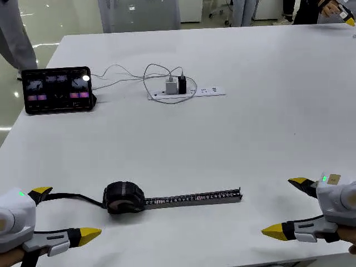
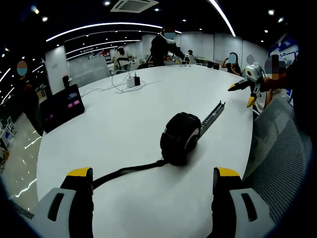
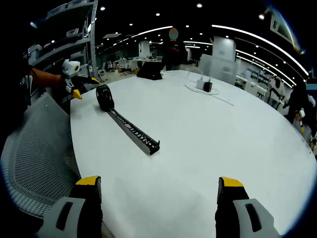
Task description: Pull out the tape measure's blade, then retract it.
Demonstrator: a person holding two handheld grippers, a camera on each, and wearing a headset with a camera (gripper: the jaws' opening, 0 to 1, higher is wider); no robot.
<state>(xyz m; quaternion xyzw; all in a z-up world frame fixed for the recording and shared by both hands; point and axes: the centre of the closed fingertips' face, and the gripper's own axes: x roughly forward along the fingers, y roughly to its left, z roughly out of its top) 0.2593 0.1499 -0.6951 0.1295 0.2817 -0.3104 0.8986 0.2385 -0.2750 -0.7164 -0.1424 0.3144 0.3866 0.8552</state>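
The left gripper point(image 1: 67, 213) and right gripper point(image 1: 283, 204), fingers point(image 1: 83, 236) released, are flanking the tape measure point(image 1: 123, 197) lying on the tabletop point(image 1: 222, 139), its blade point(image 1: 194, 197) extending from it. Unchecked retraction could whip the blade and jerk the tape measure sideways.

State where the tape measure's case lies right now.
In the head view the case lies near the front edge of the table, just right of the left gripper, blade extended rightward.

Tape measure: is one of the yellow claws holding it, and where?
Nothing is held. The left gripper and right gripper are both open, apart from the tape measure, which lies on the table with its blade out.
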